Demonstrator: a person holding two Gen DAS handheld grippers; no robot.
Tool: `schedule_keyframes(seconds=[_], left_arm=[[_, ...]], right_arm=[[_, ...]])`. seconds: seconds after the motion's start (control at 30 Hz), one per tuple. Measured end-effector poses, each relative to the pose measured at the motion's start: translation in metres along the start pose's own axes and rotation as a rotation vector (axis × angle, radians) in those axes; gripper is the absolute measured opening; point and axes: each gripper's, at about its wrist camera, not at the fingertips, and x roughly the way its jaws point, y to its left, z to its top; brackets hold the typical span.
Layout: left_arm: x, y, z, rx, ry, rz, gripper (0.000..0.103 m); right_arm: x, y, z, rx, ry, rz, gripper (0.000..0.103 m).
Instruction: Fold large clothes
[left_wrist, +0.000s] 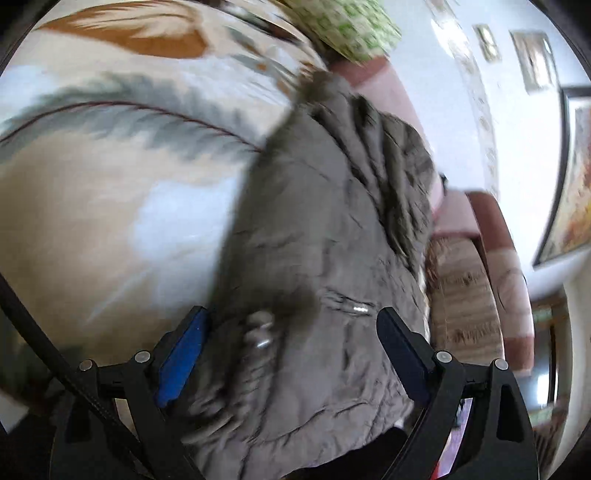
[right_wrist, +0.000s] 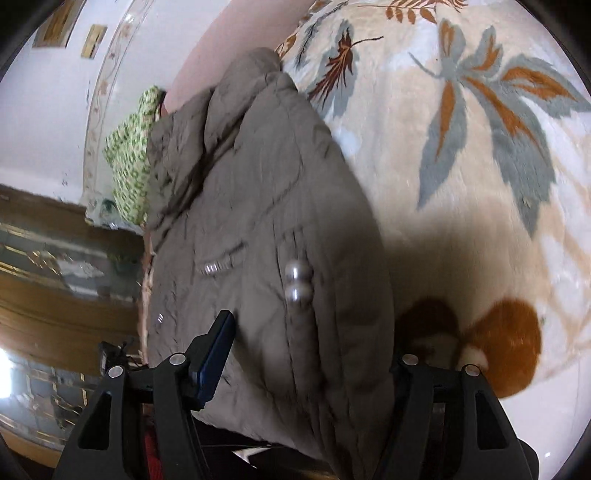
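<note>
A cream blanket patterned with grey and orange leaves covered the bed, with a pale wall and framed pictures beyond it and a green-checked cloth at the far end.

The left gripper had its jaws wide apart, the blue pad on one side and the dark finger on the other, with the near hem of the grey-brown padded jacket lying between them; no pad pressed on the fabric. The right gripper was also apart, its blue-padded finger resting against the jacket's near edge, while the other finger sat hidden behind the bulging cloth, so contact on that side could not be told.

The jacket stretched away from both claws toward the far wall, its metal snaps facing up, blanket to one side.

This looked like the approach to a fold: both claws lowering onto the near hem. The next move probably called for closing on the thick padding, both together, then carrying the hem toward the collar end.
</note>
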Motion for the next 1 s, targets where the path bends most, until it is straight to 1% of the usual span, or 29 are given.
schedule_keyframes(seconds=[0.07, 0.1, 0.17, 0.2, 0.23, 0.27, 0.33, 0.37, 0.4, 0.43, 0.47, 0.5, 0.53, 0.57, 0.6, 0.63, 0.7, 0.77, 0.83, 0.87, 0.9, 0.93, 0.97, 1.0], left_arm=[[-0.006, 0.008, -0.001, -0.036, -0.020, -0.012, 0.091], [-0.009, 0.010, -0.001, -0.042, -0.034, -0.004, 0.091], [-0.010, 0.006, -0.003, -0.015, -0.052, 0.042, 0.091], [-0.008, -0.001, -0.005, 0.026, -0.063, 0.087, 0.091], [-0.007, -0.003, -0.008, 0.046, -0.061, 0.104, 0.091], [0.000, -0.010, -0.013, 0.089, -0.036, 0.119, 0.091], [0.012, -0.018, -0.021, 0.146, 0.030, 0.092, 0.091], [0.018, -0.027, -0.030, 0.207, 0.062, 0.095, 0.091], [0.021, -0.031, -0.034, 0.231, 0.077, 0.088, 0.091], [0.026, -0.035, -0.042, 0.251, 0.114, 0.043, 0.088], [0.030, -0.036, -0.047, 0.250, 0.147, 0.002, 0.080], [0.034, -0.036, -0.051, 0.247, 0.170, -0.019, 0.076], [0.037, -0.037, -0.056, 0.251, 0.186, -0.027, 0.075], [0.039, -0.038, -0.059, 0.258, 0.187, -0.020, 0.075], [0.040, -0.040, -0.061, 0.265, 0.178, -0.012, 0.075], [0.040, -0.041, -0.061, 0.261, 0.171, -0.013, 0.075], [0.039, -0.035, -0.060, 0.203, 0.155, -0.039, 0.075], [0.039, -0.031, -0.055, 0.148, 0.146, -0.056, 0.075], [0.036, -0.030, -0.055, 0.120, 0.132, -0.051, 0.075], [0.036, -0.031, -0.056, 0.124, 0.123, -0.037, 0.067], [0.034, -0.033, -0.059, 0.137, 0.103, 0.006, 0.051], [0.035, -0.035, -0.064, 0.148, 0.097, 0.033, 0.046], [0.032, -0.039, -0.068, 0.159, 0.089, 0.059, 0.038], [0.029, -0.042, -0.068, 0.165, 0.081, 0.069, 0.034]], right_arm=[[0.002, -0.002, -0.005, 0.008, 0.001, -0.002, 0.071], [0.002, -0.001, -0.008, 0.013, -0.002, -0.004, 0.071], [0.003, 0.001, -0.011, 0.009, -0.009, -0.014, 0.072], [0.004, 0.003, -0.012, 0.006, -0.012, -0.017, 0.074], [0.005, 0.004, -0.014, 0.004, -0.012, -0.020, 0.074], [0.006, 0.005, -0.016, 0.000, -0.010, -0.022, 0.075], [0.010, 0.009, -0.021, -0.013, 0.004, -0.023, 0.075], [0.009, 0.007, -0.023, -0.015, 0.009, -0.019, 0.075], [0.011, 0.007, -0.026, -0.016, 0.015, -0.011, 0.075], [0.011, 0.006, -0.029, -0.014, 0.018, 0.003, 0.075], [0.011, 0.005, -0.030, -0.010, 0.015, 0.013, 0.075], [0.011, 0.004, -0.033, -0.005, 0.010, 0.031, 0.075], [0.011, 0.003, -0.036, 0.004, 0.003, 0.050, 0.074], [0.011, 0.003, -0.037, 0.007, -0.003, 0.055, 0.073], [0.011, 0.002, -0.040, 0.013, -0.011, 0.062, 0.070], [0.012, 0.002, -0.041, 0.021, -0.012, 0.065, 0.069], [0.009, 0.006, -0.041, 0.033, -0.021, 0.081, 0.067], [0.006, 0.018, -0.042, 0.018, -0.033, 0.088, 0.066], [0.008, 0.028, -0.043, 0.004, -0.030, 0.076, 0.060], [0.012, 0.033, -0.045, -0.004, -0.020, 0.066, 0.048], [0.019, 0.040, -0.046, -0.020, -0.003, 0.037, 0.036], [0.022, 0.043, -0.047, -0.036, 0.002, 0.009, 0.034], [0.026, 0.048, -0.047, -0.056, 0.002, -0.022, 0.030], [0.027, 0.054, -0.047, -0.085, 0.001, -0.056, 0.026]])
